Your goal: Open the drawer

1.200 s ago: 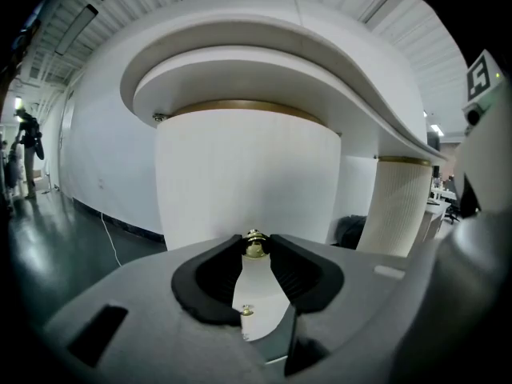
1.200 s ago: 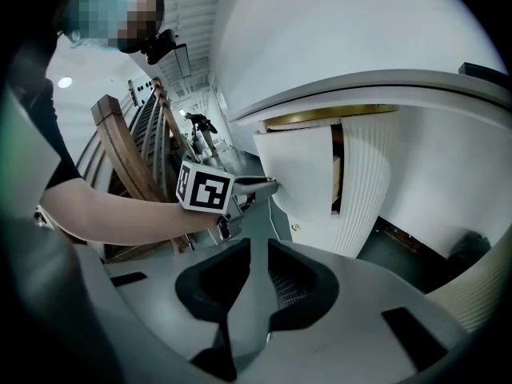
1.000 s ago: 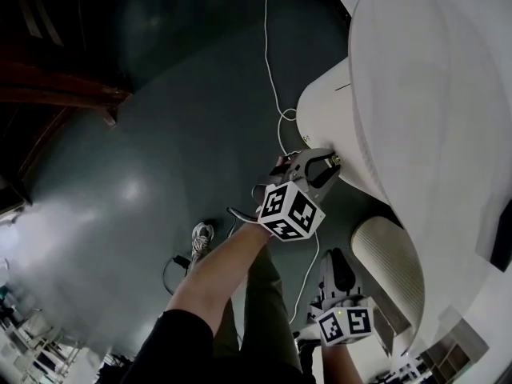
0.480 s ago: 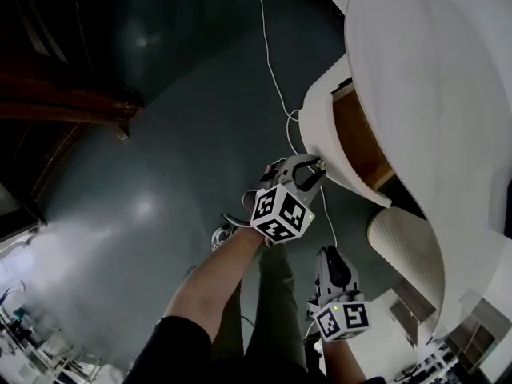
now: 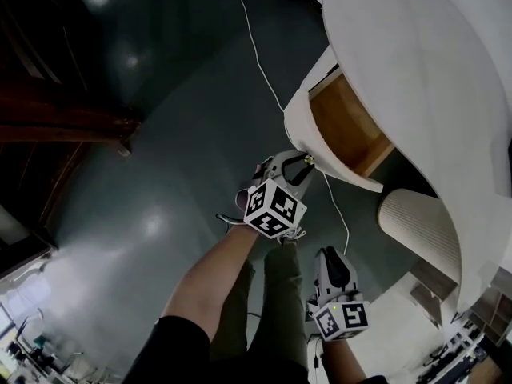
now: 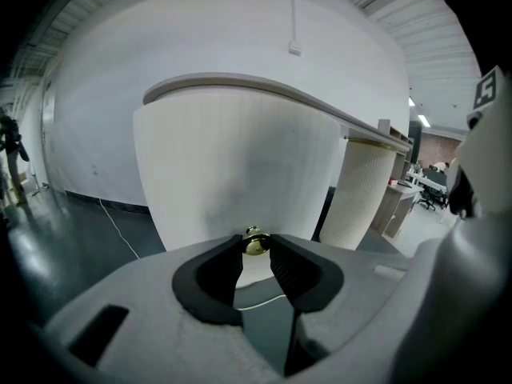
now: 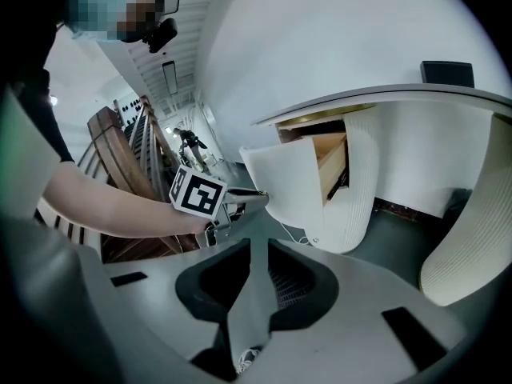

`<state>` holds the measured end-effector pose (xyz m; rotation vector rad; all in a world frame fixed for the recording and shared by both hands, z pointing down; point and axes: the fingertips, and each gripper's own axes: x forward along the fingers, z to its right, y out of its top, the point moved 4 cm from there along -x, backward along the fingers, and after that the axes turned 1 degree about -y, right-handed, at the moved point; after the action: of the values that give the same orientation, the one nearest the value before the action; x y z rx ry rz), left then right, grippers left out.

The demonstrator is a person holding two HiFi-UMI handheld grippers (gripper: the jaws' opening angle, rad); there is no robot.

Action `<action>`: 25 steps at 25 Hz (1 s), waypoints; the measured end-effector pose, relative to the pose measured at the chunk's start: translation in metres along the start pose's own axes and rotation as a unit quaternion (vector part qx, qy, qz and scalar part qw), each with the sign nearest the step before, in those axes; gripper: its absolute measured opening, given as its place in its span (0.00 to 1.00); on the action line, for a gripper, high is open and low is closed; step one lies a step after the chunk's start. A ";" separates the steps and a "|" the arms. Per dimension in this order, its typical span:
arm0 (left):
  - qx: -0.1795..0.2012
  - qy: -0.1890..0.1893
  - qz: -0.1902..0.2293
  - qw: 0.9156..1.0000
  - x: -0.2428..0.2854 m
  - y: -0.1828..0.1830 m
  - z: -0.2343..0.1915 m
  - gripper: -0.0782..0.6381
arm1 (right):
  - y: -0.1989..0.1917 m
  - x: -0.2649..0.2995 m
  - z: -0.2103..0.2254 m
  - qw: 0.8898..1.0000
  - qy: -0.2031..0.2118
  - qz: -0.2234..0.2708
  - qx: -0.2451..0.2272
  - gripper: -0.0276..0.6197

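Note:
The drawer has a white curved front and stands partly pulled out of the white desk. Its wooden inside shows. In the left gripper view the small brass knob on the drawer front sits pinched between the black pads. My left gripper is shut on that knob. My right gripper hangs lower, apart from the drawer, its jaws slightly apart with only floor between them. The right gripper view shows the left gripper at the drawer.
A ribbed white pedestal stands under the desk, right of the drawer. A white cable runs across the dark glossy floor to the desk. Dark wooden furniture lies at the left. The person's legs are below the grippers.
The drawer has slid out from flush with the desk, and its wooden inside now shows. My left gripper came back with the knob. The right gripper stayed low beside it.

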<state>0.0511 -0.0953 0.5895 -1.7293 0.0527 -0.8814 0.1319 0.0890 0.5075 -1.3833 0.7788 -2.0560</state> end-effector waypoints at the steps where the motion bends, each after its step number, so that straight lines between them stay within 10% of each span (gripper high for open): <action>1: 0.001 -0.001 -0.001 1.000 -0.001 -0.001 0.000 0.27 | -0.003 -0.002 -0.002 1.000 -0.003 0.002 0.004 0.15; 25: 0.010 -0.008 -0.019 1.000 -0.036 -0.028 0.010 0.27 | -0.036 -0.029 -0.031 0.998 -0.034 0.025 0.036 0.15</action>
<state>0.0202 -0.0603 0.5937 -1.7229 0.0011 -0.8926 0.1079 0.1391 0.5059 -1.3728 0.6958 -1.9693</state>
